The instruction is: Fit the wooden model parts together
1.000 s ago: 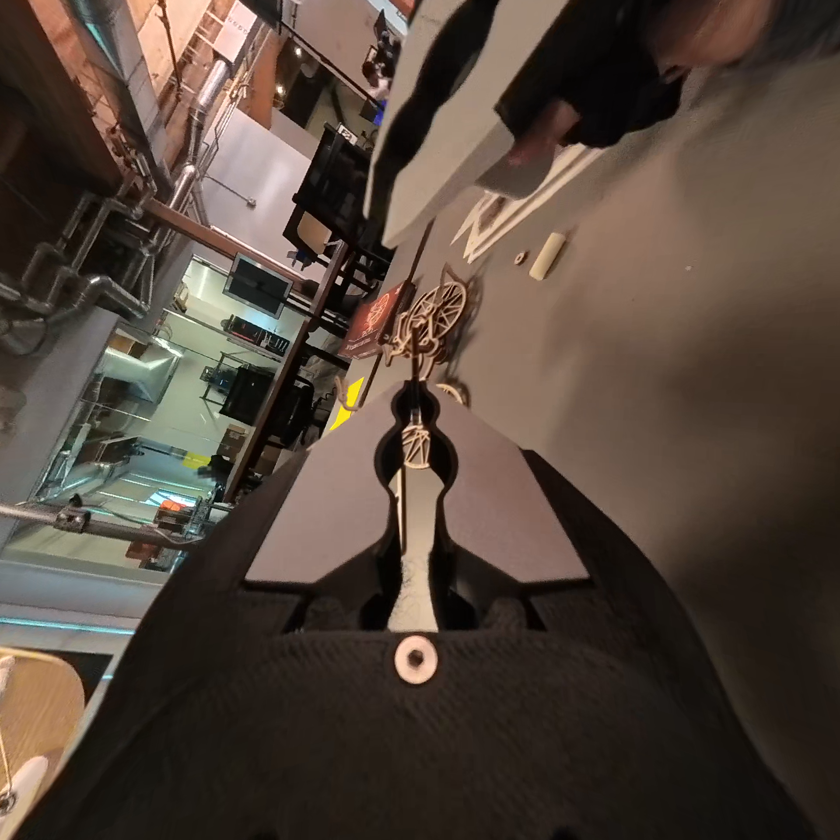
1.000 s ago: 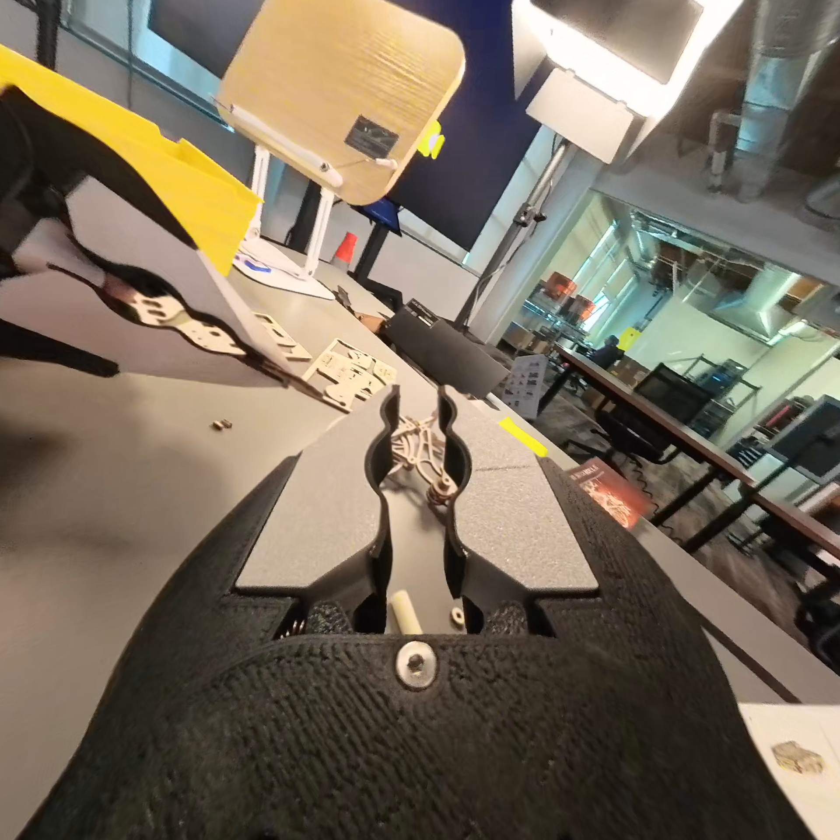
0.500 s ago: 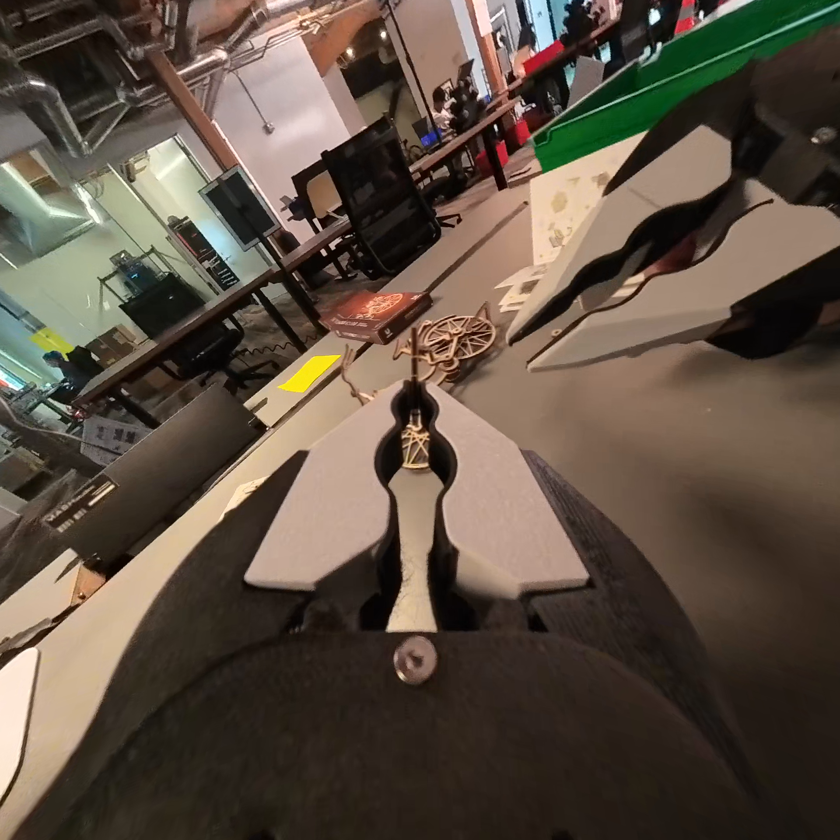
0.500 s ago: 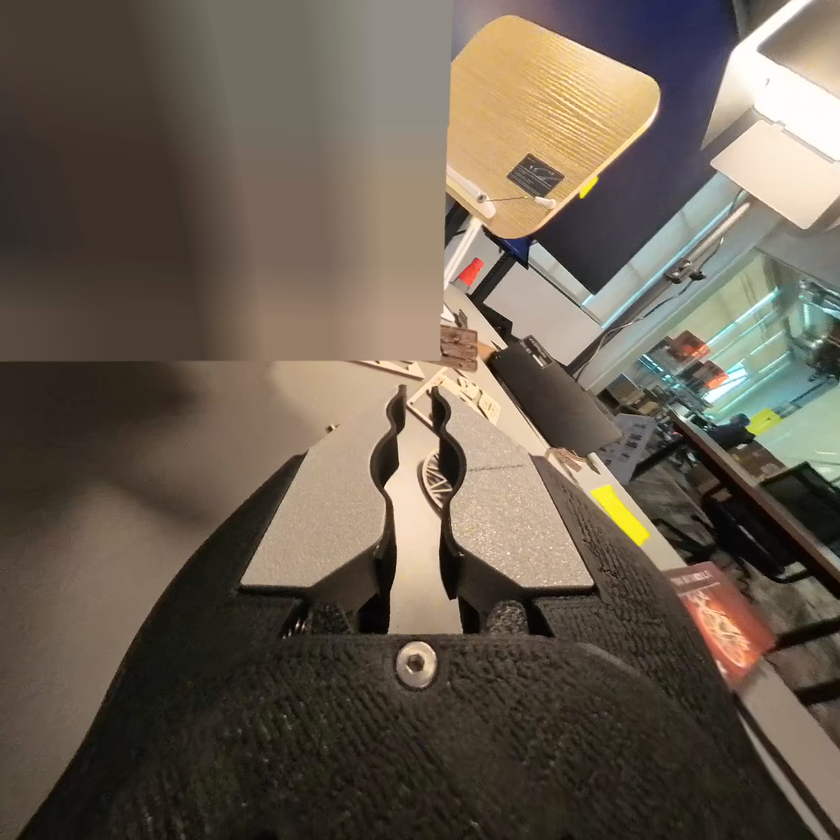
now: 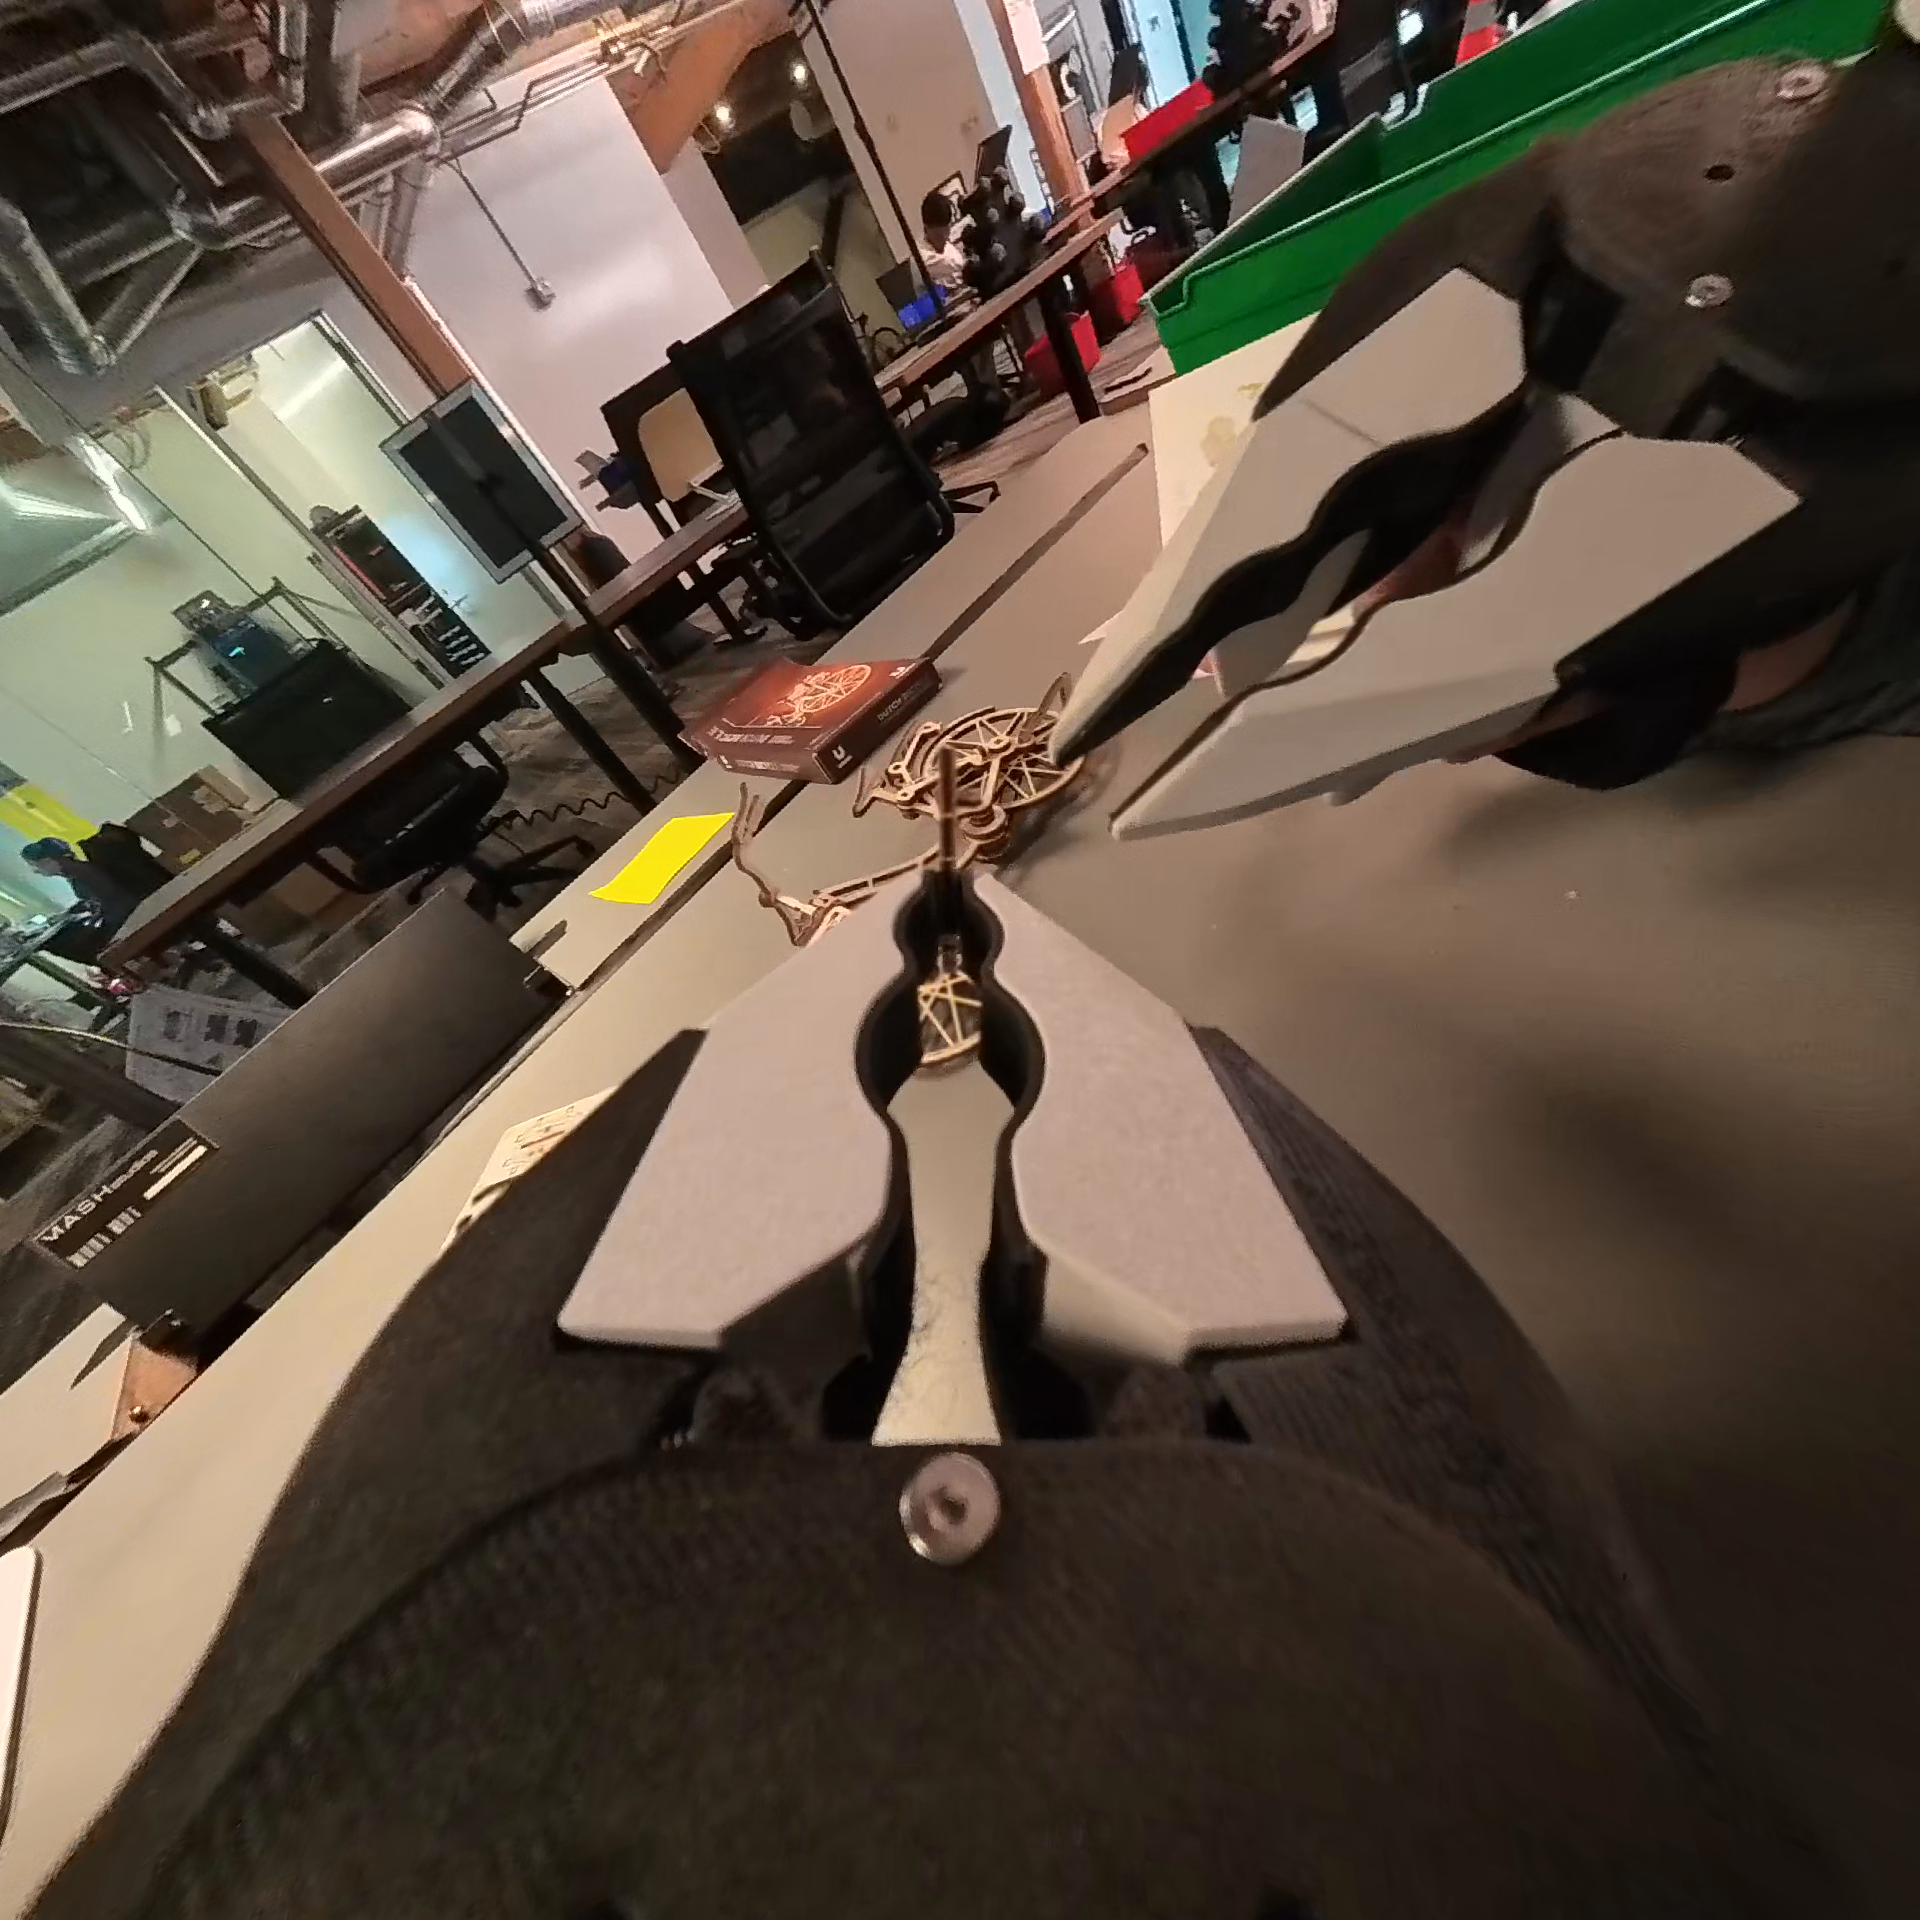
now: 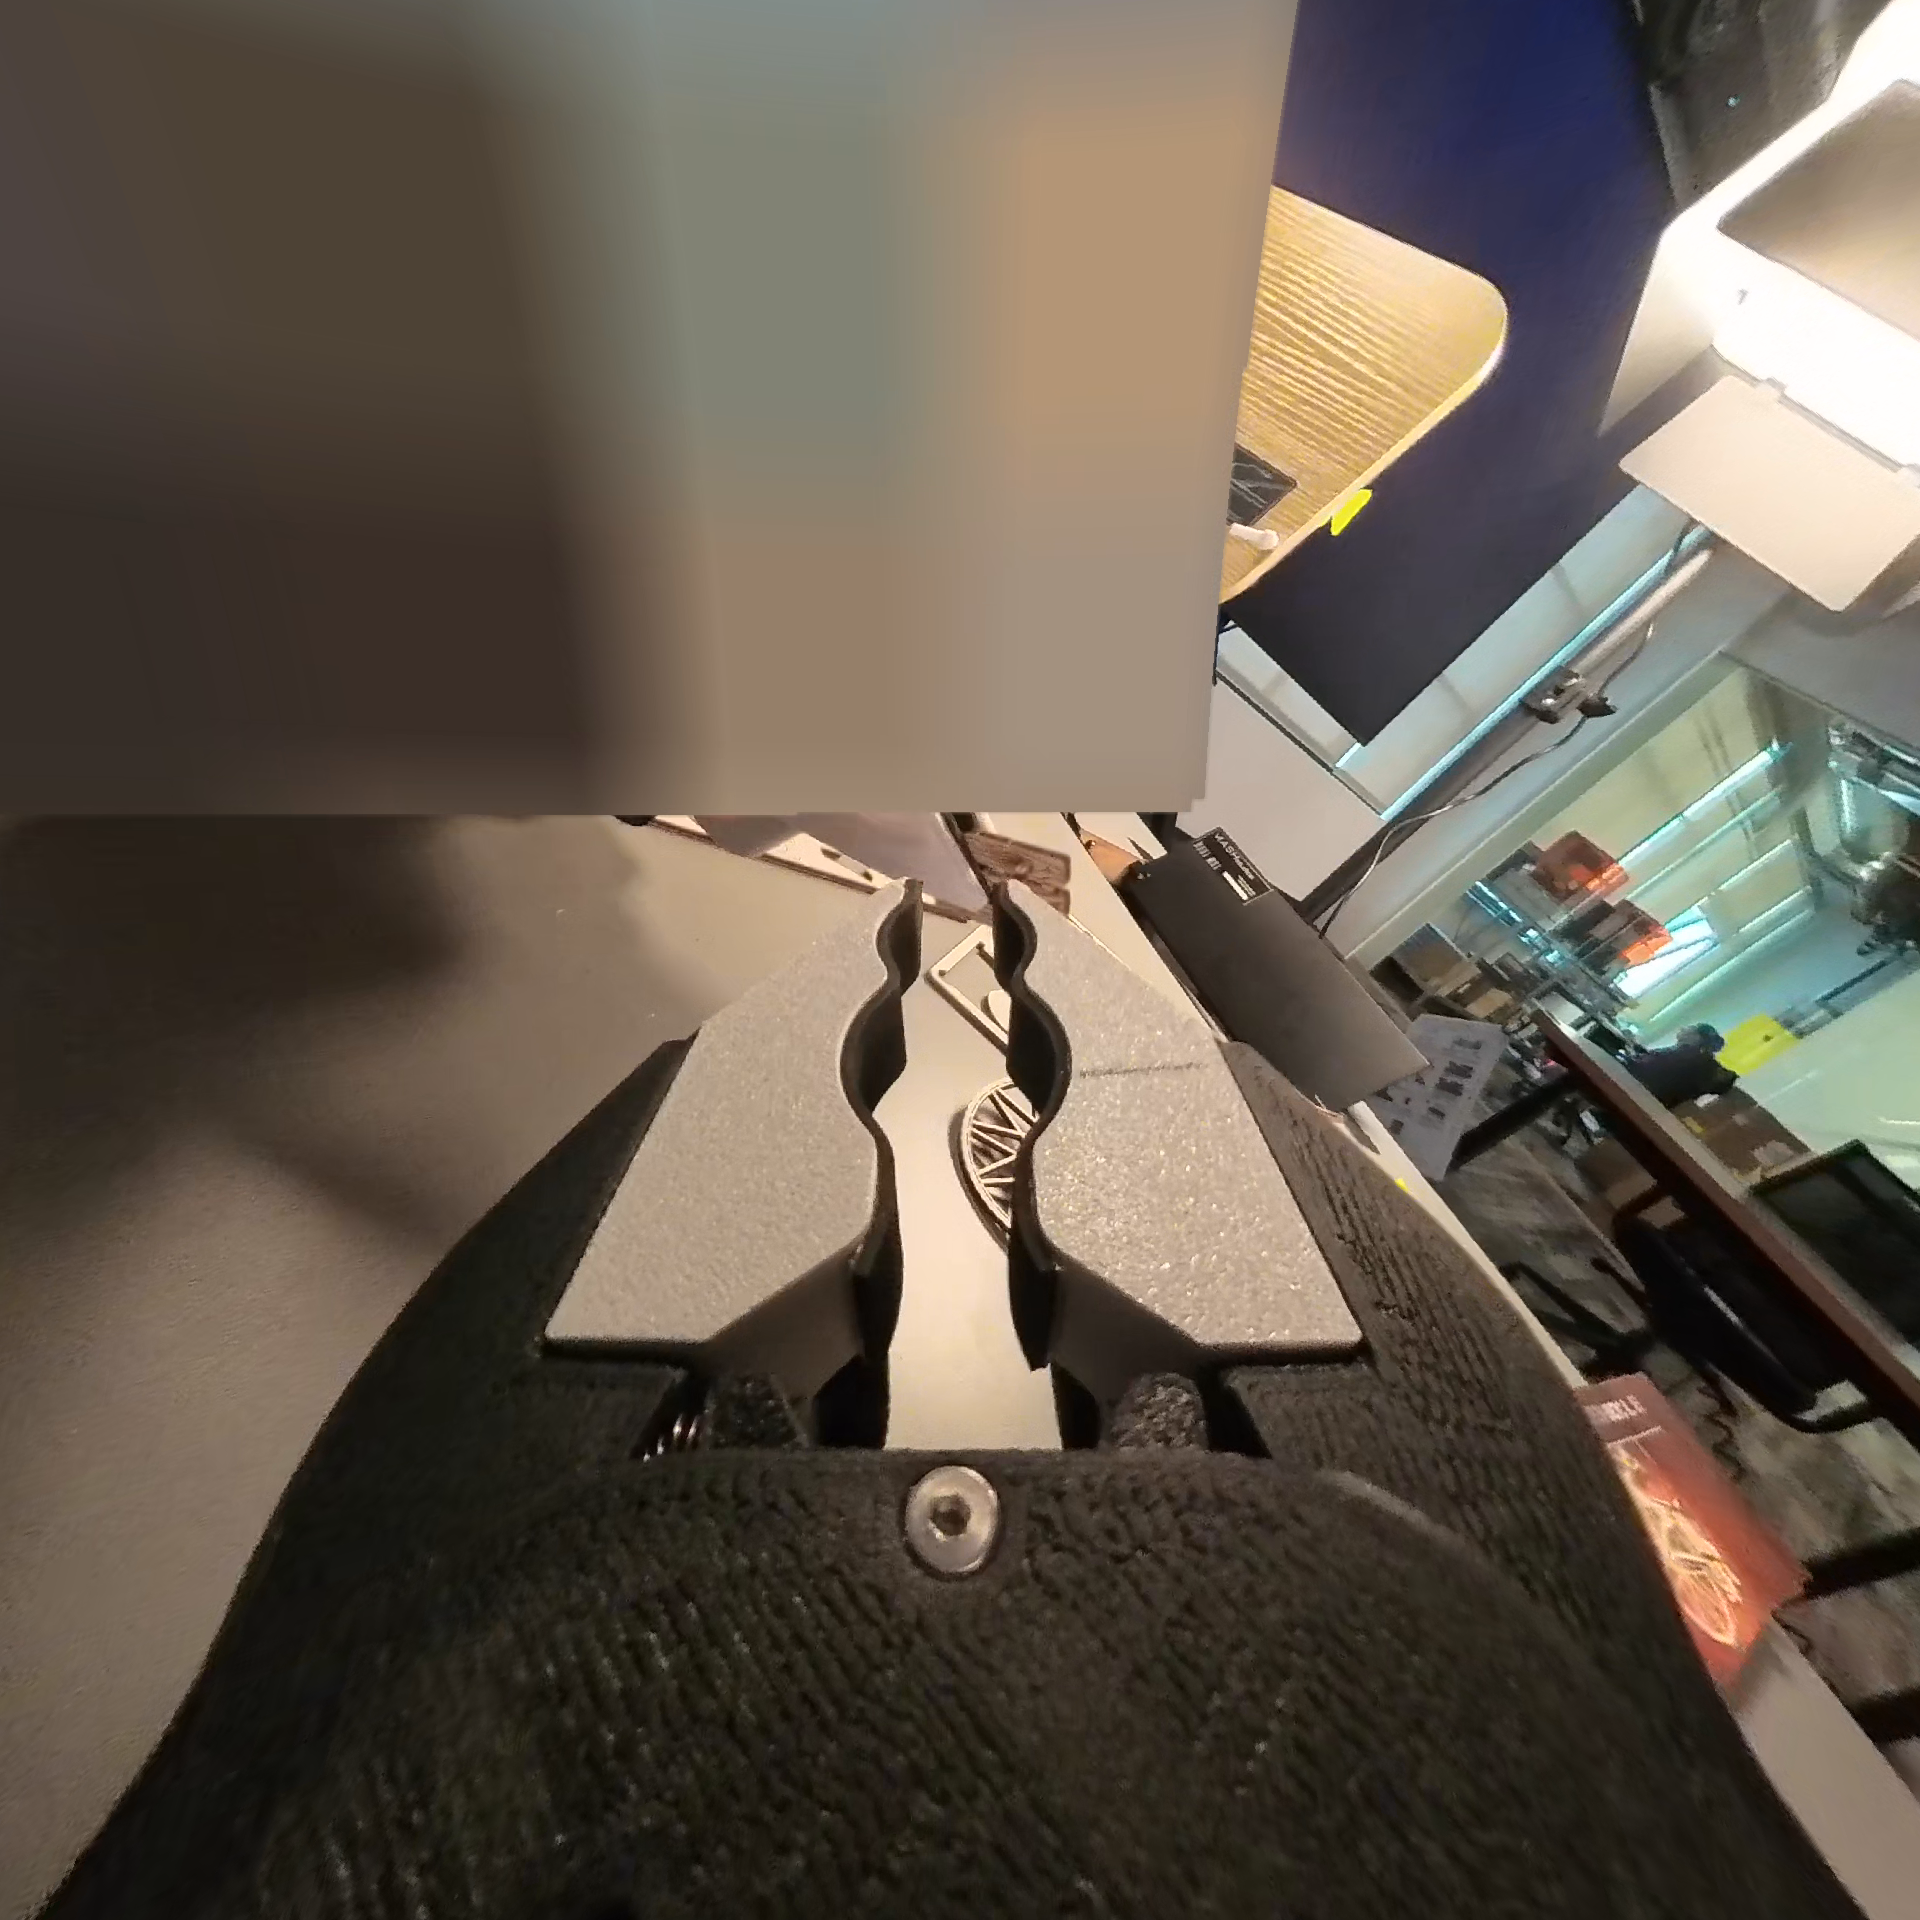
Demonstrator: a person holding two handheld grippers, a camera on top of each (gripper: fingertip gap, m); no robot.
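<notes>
My left gripper (image 5: 948,904) is shut on a thin wooden spoked wheel part (image 5: 948,1023). The part is held edge-on and its top sticks out past the fingertips. Just beyond it, the partly built wooden model (image 5: 971,764) lies on the grey table (image 5: 1455,1039). My right gripper (image 5: 1096,784) comes in from the right with its jaws apart and its tips at the model's wheel. In the right wrist view the right gripper (image 6: 956,899) is open. A spoked wheel (image 6: 992,1132) of the model shows in the gap, partly hidden under the right finger.
A dark red box (image 5: 821,717) and a yellow note (image 5: 665,857) lie behind the model. A black flat device (image 5: 312,1091) sits at the table's left edge and a green bin (image 5: 1299,239) at the back right. A part sheet (image 6: 961,982) lies ahead of the right gripper. Both grippers' tips are close together, under 4 cm apart.
The left view has swung from tilted to level, still shut on the wheel part. The right gripper has moved across the table to the model's wheel.
</notes>
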